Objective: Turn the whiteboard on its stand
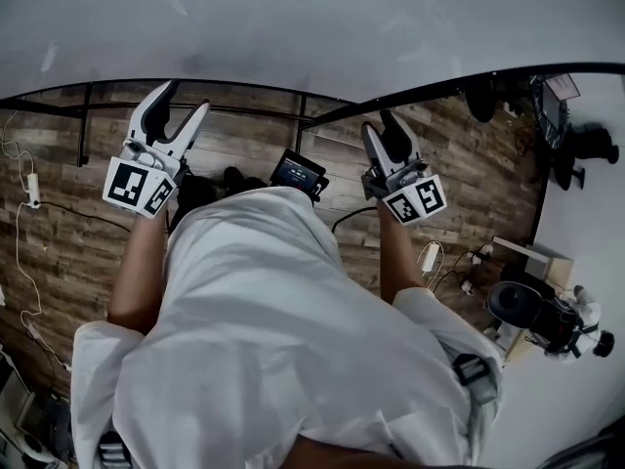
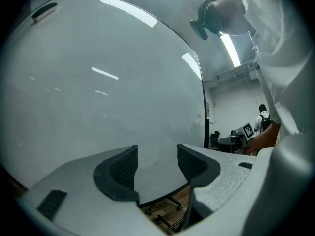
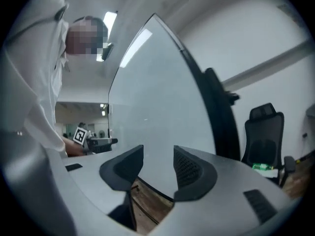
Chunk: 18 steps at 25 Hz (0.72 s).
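The whiteboard (image 1: 312, 27) is a big white panel with a thin black frame that fills the top of the head view. My left gripper (image 1: 186, 98) is level at its lower edge, fingers spread and open. In the left gripper view the board (image 2: 98, 82) fills the background, and its lower edge shows in the gap of the left gripper (image 2: 157, 156) with nothing pressed. My right gripper (image 1: 383, 125) is at the same edge further right. Seen from the right gripper (image 3: 158, 156), the board (image 3: 157, 97) stands at a steep slant beyond the parted pads, which touch nothing.
A black stand post (image 1: 88, 115) drops below the board's frame. Lying on the wooden floor are a cable with a power strip (image 1: 29, 189), another strip (image 1: 430, 255) and a small black screen device (image 1: 298, 171). Office chairs (image 3: 263, 136) (image 1: 586, 145) stand on the right. Another person (image 2: 262, 117) is far off.
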{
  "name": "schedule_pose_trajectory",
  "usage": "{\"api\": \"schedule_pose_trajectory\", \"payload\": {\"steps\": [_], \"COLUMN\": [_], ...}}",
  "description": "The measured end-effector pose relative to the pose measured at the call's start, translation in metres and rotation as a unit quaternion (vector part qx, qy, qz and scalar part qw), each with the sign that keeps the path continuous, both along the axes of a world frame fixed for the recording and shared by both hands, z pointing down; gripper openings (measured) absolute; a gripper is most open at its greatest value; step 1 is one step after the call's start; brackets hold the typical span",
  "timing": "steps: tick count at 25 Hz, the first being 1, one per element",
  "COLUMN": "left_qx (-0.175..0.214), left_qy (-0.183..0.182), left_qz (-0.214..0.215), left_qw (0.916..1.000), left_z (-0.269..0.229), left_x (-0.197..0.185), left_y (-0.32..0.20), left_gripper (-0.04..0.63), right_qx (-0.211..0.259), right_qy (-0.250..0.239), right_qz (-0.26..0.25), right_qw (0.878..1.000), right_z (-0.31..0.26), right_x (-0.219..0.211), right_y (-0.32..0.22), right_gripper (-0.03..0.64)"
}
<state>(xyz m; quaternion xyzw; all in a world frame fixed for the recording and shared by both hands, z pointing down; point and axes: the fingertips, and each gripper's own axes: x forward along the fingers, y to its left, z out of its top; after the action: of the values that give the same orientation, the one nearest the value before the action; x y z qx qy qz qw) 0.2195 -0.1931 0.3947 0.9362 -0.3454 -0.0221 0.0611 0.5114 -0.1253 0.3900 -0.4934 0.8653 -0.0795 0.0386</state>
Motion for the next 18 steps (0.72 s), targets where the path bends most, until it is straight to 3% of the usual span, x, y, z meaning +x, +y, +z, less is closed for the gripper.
{"api": "schedule_pose_trajectory", "payload": {"steps": [2,5,10,13,18], "left_qx": [0.001,0.007,0.022,0.022,0.02], "left_qy": [0.004,0.009,0.009,0.006,-0.017], "left_qz": [-0.015,-0.039,-0.077,-0.099,-0.139], "left_qw": [0.9999,0.9992,0.9968,0.9948,0.99], "left_z": [-0.003,-0.01,-0.025,-0.029,-0.025], "left_x": [-0.008,-0.023,-0.045,-0.061,-0.107], "left_y": [0.002,0.004,0.009,0.015,0.026], "left_gripper": [0.236,0.236,0.236,0.236,0.224], "right_qx": [0.013,0.038,0.083,0.082,0.097], "right_qy": [0.045,0.072,0.053,0.039,0.061], "right_qz": [-0.006,-0.008,-0.038,-0.072,-0.095], "right_qw": [0.999,0.997,0.994,0.993,0.989], "right_z": [-0.006,-0.021,-0.042,-0.041,-0.035], "right_x": [-0.029,-0.069,-0.132,-0.163,-0.202], "right_y": [-0.009,-0.022,-0.035,-0.043,-0.053], "right_gripper": [0.179,0.168,0.095,0.053,-0.003]}}
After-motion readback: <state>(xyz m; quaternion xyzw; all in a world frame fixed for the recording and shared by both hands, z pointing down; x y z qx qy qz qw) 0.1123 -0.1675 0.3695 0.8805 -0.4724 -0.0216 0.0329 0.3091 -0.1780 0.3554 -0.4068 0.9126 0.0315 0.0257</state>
